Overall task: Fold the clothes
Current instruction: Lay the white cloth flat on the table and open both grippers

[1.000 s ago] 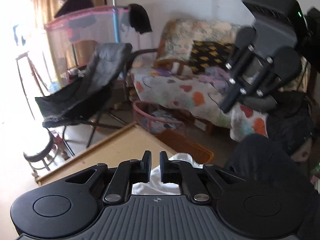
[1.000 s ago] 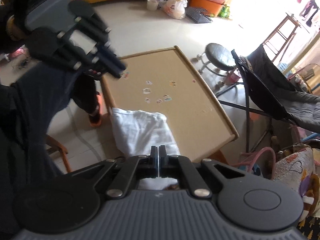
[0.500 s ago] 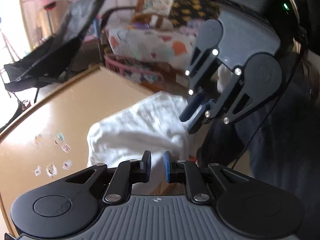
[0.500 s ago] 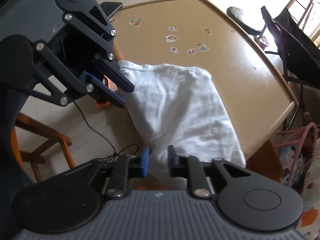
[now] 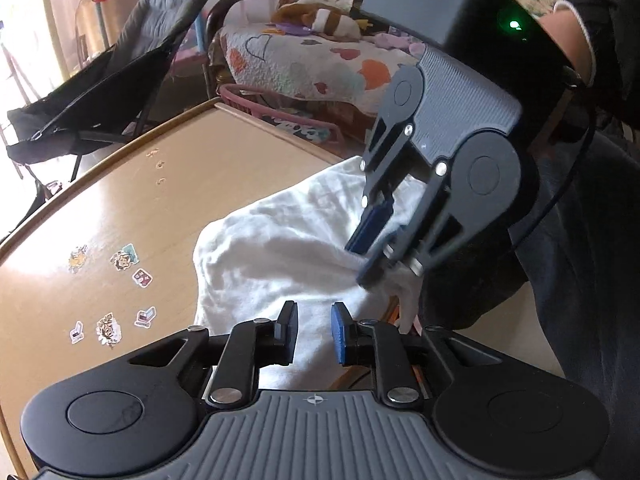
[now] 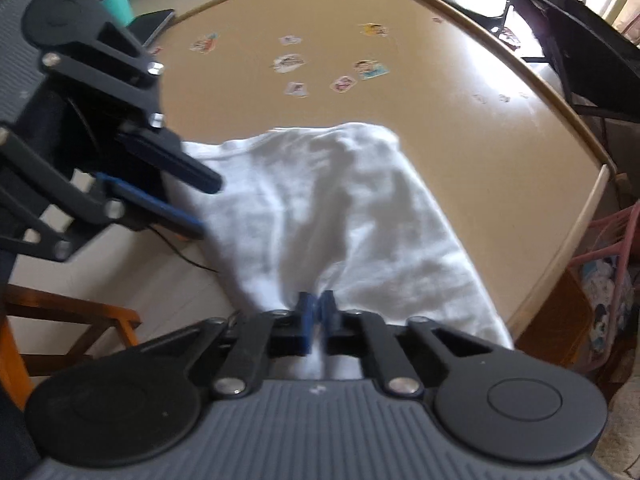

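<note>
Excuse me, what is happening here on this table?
A person holding two grippers is folding a white garment that lies at the near edge of a wooden table and hangs partly over it. The right gripper is shut on a bunch of the cloth. The left gripper is open just above the garment.

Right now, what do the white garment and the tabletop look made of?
White garment: soft matte knit, likely cotton; it creases and drapes limply over the table edge, bunched where the right gripper pinches it. Tabletop: tan laminate or veneered board, smooth, slight sheen from window glare, raised rim.
</note>
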### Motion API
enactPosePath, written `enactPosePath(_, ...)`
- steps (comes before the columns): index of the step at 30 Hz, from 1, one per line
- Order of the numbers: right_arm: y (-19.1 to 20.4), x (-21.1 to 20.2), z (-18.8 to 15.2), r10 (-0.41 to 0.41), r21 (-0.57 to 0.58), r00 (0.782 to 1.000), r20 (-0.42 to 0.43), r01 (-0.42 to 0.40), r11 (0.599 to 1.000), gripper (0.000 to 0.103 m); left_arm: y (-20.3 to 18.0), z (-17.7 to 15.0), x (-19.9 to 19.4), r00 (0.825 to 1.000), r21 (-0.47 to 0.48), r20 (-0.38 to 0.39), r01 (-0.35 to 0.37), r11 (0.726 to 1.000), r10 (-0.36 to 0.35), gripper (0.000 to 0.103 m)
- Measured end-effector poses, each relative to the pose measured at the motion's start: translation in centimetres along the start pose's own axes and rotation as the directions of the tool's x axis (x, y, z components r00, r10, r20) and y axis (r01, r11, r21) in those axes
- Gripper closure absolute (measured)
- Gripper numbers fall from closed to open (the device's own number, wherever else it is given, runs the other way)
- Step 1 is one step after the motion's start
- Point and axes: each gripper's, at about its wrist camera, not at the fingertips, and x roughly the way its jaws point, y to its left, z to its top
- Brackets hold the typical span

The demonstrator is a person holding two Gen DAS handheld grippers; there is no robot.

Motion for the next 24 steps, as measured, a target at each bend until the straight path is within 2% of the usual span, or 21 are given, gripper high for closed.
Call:
enactPosePath(7,-2.0,-0.1,2.0,-0.045,0.036,0.996,0.079,0.042,0.998,0.101,1.5,-0.1,0.1,1.000,-0.011,0.004,-0.017,1.000,0.017,0.081)
enactPosePath(11,-3.1,0.3,4.0,-0.101,0.035,0.990,0.097,0.098,0.995,0.101,2.1,-0.4,-0.1,0.999,-0.021,0.031,-0.036,0.999,0.036,0.081)
enactPosePath(14,-3.9,0.3,5.3,-0.138,0.020,0.985,0.105,0.136,0.990,0.100,2.3,-0.6,0.0,0.999,-0.001,0.052,-0.014,1.000,0.014,0.080)
enactPosePath(15,-4.1,0.4,5.6,-0.143,0.017,0.984,0.105,0.142,0.990,0.100,2.3,-0.6,0.2,0.999,0.008,0.043,-0.011,1.000,0.011,0.077)
enactPosePath(18,-3.9,0.0,5.5,-0.138,0.009,0.982,0.127,0.138,0.990,0.096,2.1,-0.4,1.0,1.000,0.051,-0.001,-0.004,0.999,0.004,0.061)
enactPosePath(20,-3.8,-0.3,5.3,-0.132,0.012,0.981,0.144,0.132,0.991,0.093,1.7,-0.3,1.4,1.000,0.109,-0.027,-0.003,0.994,0.006,0.059)
enactPosePath(22,-3.9,-1.2,4.8,-0.119,0.017,0.981,0.154,0.118,0.993,0.084,1.3,-0.2,1.9,0.999,0.167,-0.048,-0.012,0.986,0.021,0.059)
enactPosePath(24,-3.8,-2.1,4.2,-0.102,0.019,0.983,0.153,0.101,0.995,0.080,1.3,0.0,2.3,0.998,0.213,-0.067,-0.004,0.977,0.018,0.059)
